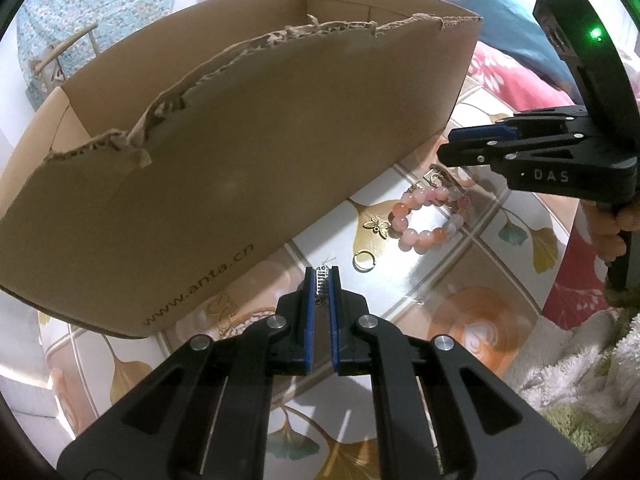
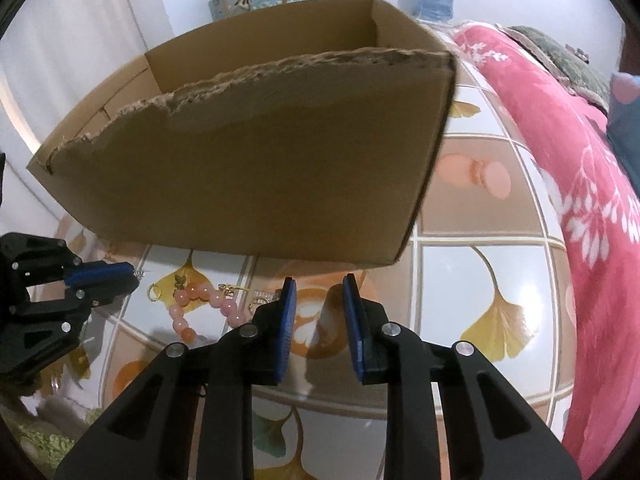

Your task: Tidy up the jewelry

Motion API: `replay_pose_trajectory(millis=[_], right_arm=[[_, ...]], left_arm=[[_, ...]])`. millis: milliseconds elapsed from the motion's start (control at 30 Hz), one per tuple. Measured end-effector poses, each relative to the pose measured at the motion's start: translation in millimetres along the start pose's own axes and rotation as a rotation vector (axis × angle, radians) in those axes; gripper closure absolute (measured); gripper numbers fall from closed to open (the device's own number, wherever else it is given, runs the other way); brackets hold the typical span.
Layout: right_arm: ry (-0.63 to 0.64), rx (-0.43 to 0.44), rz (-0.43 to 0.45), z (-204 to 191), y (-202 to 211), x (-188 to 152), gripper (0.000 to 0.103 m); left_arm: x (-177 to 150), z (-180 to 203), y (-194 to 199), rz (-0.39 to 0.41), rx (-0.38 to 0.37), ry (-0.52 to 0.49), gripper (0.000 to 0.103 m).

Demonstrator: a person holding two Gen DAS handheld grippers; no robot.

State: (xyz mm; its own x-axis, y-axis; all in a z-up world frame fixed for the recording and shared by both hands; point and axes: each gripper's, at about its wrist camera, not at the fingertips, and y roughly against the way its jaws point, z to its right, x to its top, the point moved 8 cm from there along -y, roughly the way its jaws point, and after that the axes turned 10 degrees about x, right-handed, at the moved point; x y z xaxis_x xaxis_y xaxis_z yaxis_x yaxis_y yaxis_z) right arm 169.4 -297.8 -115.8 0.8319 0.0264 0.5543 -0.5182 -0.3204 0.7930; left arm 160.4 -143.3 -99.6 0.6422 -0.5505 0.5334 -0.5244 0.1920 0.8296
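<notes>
Right now a small silver charm [image 1: 321, 282] sits pinched between my left gripper's [image 1: 322, 280] blue pads, just above the table [image 1: 480, 280] beside the cardboard box [image 1: 224, 184]. Pink bead bracelet [image 1: 430, 216], gold ring [image 1: 363, 260], butterfly charm [image 1: 377, 225] lie nearby. My right gripper [image 2: 319, 292] hangs empty, jaws apart.

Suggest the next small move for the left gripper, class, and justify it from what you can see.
Probably lift the left gripper and carry it over the torn rim of the brown cardboard box. Its blue pads are already shut on a small silver charm, and the box stands just behind, open at the top. The pink bead bracelet and gold ring lie on the table, untouched.
</notes>
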Motion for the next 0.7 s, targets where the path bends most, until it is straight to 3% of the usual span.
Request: replay_pose_trajectory(millis=[700], right_arm=[[0.153, 0.041, -0.061, -32, -4, -7, 0.079]], left_arm=[[1, 2, -1, 0.006, 0.004, 0.000, 0.097]])
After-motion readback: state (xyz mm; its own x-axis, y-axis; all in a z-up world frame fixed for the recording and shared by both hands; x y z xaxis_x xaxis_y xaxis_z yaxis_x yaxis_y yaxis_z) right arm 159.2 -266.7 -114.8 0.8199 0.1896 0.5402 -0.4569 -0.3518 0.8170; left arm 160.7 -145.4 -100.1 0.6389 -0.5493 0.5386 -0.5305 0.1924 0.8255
